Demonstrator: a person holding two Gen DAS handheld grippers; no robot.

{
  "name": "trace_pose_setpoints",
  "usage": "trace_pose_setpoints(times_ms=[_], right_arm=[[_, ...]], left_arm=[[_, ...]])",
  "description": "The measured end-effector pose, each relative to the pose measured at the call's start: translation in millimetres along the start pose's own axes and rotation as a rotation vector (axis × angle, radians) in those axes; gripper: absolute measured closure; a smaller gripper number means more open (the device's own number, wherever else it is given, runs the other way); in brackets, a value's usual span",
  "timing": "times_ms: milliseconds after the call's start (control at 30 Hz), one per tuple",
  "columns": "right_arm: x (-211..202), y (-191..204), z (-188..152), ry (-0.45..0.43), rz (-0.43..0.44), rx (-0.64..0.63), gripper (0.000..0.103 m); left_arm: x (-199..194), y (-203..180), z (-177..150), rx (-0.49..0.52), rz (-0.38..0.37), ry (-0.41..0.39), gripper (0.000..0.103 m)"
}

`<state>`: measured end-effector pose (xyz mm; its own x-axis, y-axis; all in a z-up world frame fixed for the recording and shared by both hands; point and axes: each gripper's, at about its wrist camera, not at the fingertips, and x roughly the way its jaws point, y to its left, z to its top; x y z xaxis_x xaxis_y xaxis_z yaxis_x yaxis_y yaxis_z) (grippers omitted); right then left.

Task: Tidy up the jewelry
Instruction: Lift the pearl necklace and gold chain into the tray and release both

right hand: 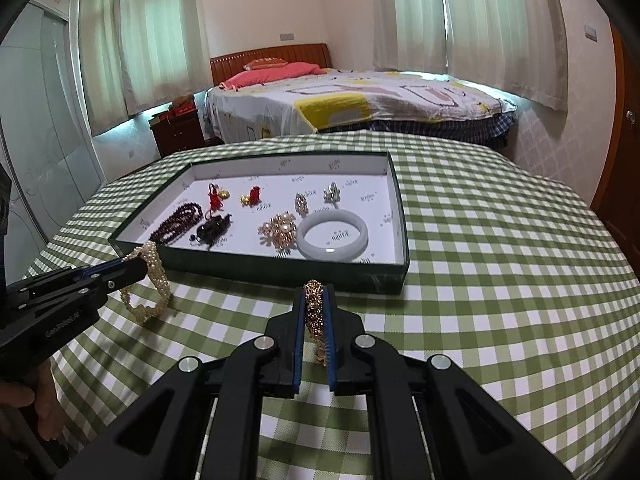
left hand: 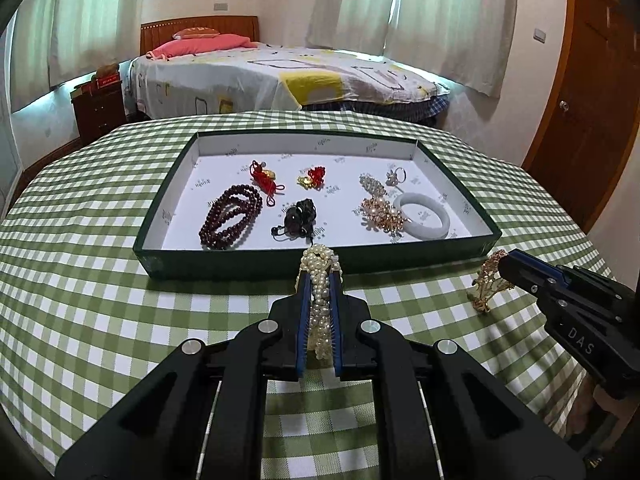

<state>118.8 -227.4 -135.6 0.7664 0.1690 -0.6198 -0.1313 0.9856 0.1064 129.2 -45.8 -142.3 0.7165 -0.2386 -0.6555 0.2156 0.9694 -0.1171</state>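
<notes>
My left gripper [left hand: 319, 280] is shut on a pearl bracelet [left hand: 321, 300], which stands on edge on the checked cloth just in front of the green tray [left hand: 320, 266]; it also shows in the right wrist view [right hand: 150, 288]. My right gripper [right hand: 315, 292] is shut on a gold bracelet with dark red stones [right hand: 314, 312], also in front of the tray; it shows in the left wrist view [left hand: 489, 280]. The tray holds dark red beads [left hand: 232, 216], two red knot charms [left hand: 264, 178], a black pendant [left hand: 300, 218], brooches [left hand: 382, 212], a ring [left hand: 396, 176] and a white bangle [left hand: 424, 216].
The round table has a green checked cloth [left hand: 80, 260] and drops off at the sides. A bed [left hand: 280, 76] stands behind the table, a dark nightstand [left hand: 98, 110] at its left, and a wooden door [left hand: 588, 120] at the right.
</notes>
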Motion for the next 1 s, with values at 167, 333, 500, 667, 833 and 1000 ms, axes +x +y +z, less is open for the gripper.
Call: trace_pose_setpoints(times_ms=[167,333,500,667,833,1000], right_arm=[[-11.3,3.8,5.1,-0.027,0.004,-0.007,0.094],[-21.8,6.7,11.8,-0.056,0.007,-0.011,0.094],[-33.9,8.9,20.5,-0.093,0.010,-0.013,0.094],[-44.8,9.2,34.1,-0.137,0.017,-0.010,0.094],[-51.6,9.1,50.4,-0.182,0.013,-0.018,0.094],[-51.5,7.4,70.6,-0.222,0.015,-0.024,0.094]], left_arm=[[-8.8,0.9,4.2,-0.006,-0.004,-0.021,0.094],[-17.3,-0.4,9.3,-0.009,-0.010,-0.038,0.094],[-25.9,0.9,15.5,-0.015,-0.011,-0.057,0.094],[-37.9,3.0,26.5,-0.022,-0.013,-0.091,0.094],[-47.9,2.5,43.2,-0.019,-0.017,-0.134,0.094],[-48.8,4.5,62.3,-0.019,-0.021,-0.165,0.094]])
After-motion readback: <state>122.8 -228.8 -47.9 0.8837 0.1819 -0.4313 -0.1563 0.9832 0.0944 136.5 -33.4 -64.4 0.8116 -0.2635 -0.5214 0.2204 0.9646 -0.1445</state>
